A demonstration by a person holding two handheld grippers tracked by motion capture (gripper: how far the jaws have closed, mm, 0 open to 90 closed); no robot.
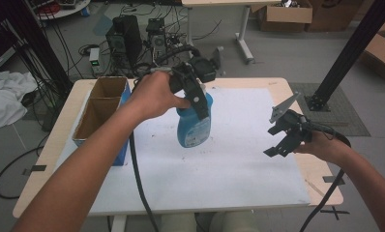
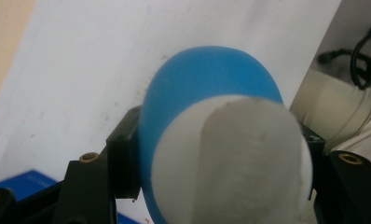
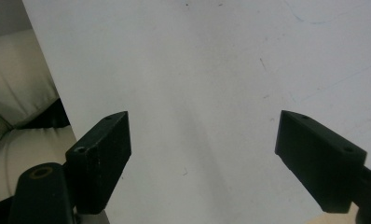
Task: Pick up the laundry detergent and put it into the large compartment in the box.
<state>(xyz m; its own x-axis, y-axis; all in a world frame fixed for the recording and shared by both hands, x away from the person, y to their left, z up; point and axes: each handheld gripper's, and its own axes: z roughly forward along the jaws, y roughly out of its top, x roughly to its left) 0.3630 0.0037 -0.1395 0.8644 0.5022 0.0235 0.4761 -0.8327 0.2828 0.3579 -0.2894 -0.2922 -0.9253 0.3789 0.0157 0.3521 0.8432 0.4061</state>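
Blue bottle (image 1: 194, 125) clamped in left hand-held gripper (image 1: 198, 99) above white mat (image 1: 239, 159), right hand-held gripper (image 1: 283, 140) spread apart, empty

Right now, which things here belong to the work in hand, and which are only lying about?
In the work:
- blue bottle, gripped in the left claw
- right claw, open above the white table
- cardboard box, likely

Lying about:
- computer towers on the floor
- white cloth

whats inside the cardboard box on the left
The cardboard box has two open compartments. Both look empty as far as visible, but the near wall and the left arm cover part of the nearer one.
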